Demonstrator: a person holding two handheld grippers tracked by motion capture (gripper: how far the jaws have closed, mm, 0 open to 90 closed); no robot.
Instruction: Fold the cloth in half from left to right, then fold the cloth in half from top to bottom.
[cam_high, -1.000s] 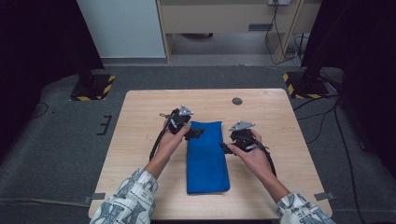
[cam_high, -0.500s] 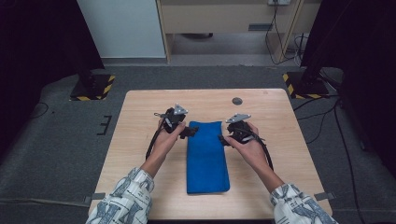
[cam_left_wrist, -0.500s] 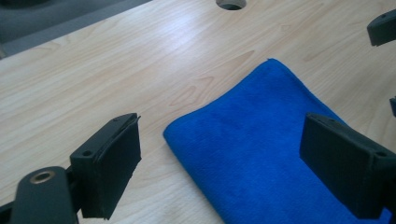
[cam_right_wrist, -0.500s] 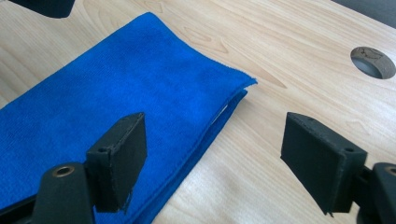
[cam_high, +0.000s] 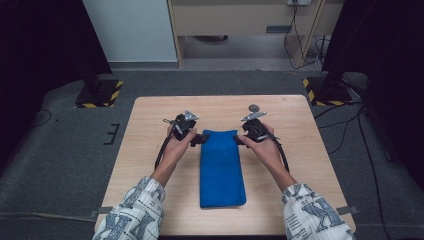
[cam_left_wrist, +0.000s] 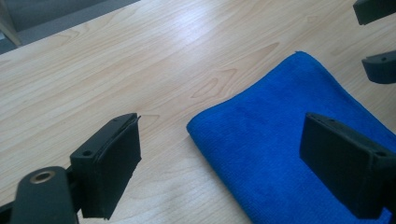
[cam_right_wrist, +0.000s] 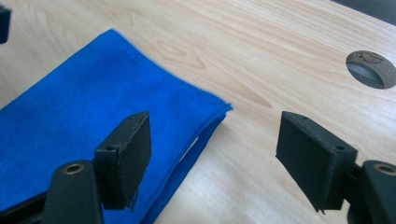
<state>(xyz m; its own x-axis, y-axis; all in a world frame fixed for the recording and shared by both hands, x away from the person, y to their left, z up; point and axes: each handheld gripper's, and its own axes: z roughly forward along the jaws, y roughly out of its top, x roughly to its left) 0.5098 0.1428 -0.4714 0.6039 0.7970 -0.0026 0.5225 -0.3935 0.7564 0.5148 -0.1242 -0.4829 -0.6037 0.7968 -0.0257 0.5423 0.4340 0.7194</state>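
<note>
both claws agape at towel (cam_high: 222, 167) corners

patterned white sleeves (cam_high: 134, 212), black jaws, black cables (cam_high: 161, 150)

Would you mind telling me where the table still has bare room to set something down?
Bare wood lies along the table's left edge and its right edge, beyond each forearm, and in the far strip behind the cable hole. The middle is crowded: the blue cloth lies there with the left gripper and right gripper at its far corners.
</note>
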